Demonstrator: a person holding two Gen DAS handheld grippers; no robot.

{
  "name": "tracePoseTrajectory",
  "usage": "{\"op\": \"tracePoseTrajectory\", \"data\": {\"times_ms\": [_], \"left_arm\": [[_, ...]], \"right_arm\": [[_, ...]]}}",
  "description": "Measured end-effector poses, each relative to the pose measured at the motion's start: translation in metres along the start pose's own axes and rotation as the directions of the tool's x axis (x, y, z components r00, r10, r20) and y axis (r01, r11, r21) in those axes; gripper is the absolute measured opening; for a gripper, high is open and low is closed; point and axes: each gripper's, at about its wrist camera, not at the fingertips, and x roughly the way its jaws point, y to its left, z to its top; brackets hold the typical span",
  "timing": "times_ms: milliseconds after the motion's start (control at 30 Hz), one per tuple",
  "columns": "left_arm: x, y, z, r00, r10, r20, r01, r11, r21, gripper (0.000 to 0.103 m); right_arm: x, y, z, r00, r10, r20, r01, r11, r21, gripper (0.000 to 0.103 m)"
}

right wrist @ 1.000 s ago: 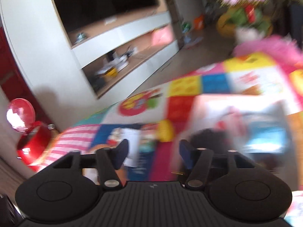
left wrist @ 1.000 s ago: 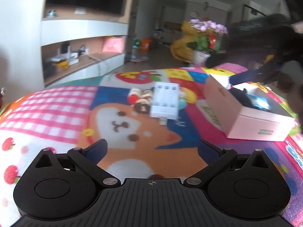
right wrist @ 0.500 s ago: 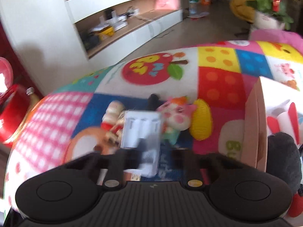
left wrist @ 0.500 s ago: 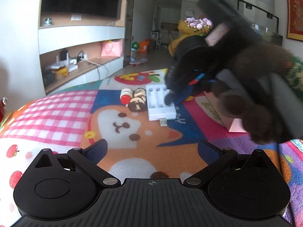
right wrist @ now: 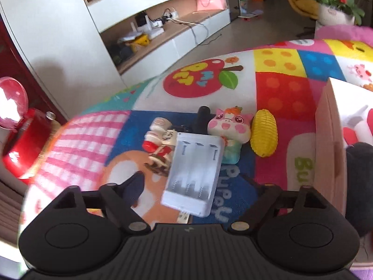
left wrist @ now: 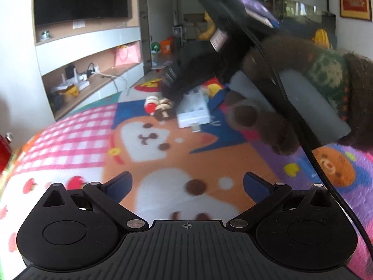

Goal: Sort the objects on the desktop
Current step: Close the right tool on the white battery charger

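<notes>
A white battery charger point(right wrist: 194, 173) lies on the colourful mat between the open jaws of my right gripper point(right wrist: 191, 184); it also shows in the left wrist view point(left wrist: 193, 110). Beside it lie a red-and-white figurine point(right wrist: 160, 144), a pink pig toy point(right wrist: 229, 128), a yellow corn toy point(right wrist: 264, 135) and a small black object point(right wrist: 201, 119). My left gripper point(left wrist: 187, 183) is open and empty, low over the mat, well short of the pile. The right gripper body and gloved hand point(left wrist: 233, 53) reach down over the pile in the left wrist view.
A pink cardboard box point(right wrist: 331, 149) stands at the right with items inside. A red kettle-like object point(right wrist: 25, 147) stands off the mat's left edge. White TV shelving point(right wrist: 163, 16) lies beyond. A black cable point(left wrist: 300, 126) hangs from the right gripper.
My right gripper has swung from the box to the pile and lowered, its jaws now straddling the charger. My left gripper has drawn back slightly and stayed open.
</notes>
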Motion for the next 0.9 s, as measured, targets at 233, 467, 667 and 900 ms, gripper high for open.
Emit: {"op": "tracePoseTrajectory", "data": {"times_ms": [233,467,667,900], "left_arm": [[-0.007,0.053,0.012,0.997,0.078,0.028,-0.075,0.993,-0.092,0.103],[0.027,0.048,0.039,0.998,0.044,0.052,-0.037,0.991,-0.128,0.103],[0.079,0.013,0.064,0.994,0.084,0.070,-0.081,0.996,-0.040,0.080],[0.133,0.005,0.080,0.990,0.139,0.014,-0.138,0.990,-0.002,0.055]], "right_arm": [[-0.039,-0.008,-0.035,0.997,0.074,0.011,-0.072,0.992,-0.102,0.016],[-0.130,-0.055,-0.114,0.996,0.094,0.004,-0.092,0.980,-0.176,0.017],[-0.178,-0.105,-0.166,0.976,-0.080,0.201,0.096,0.993,-0.074,0.074],[-0.190,-0.140,-0.206,0.937,-0.127,0.326,0.090,0.988,0.125,0.090]]}}
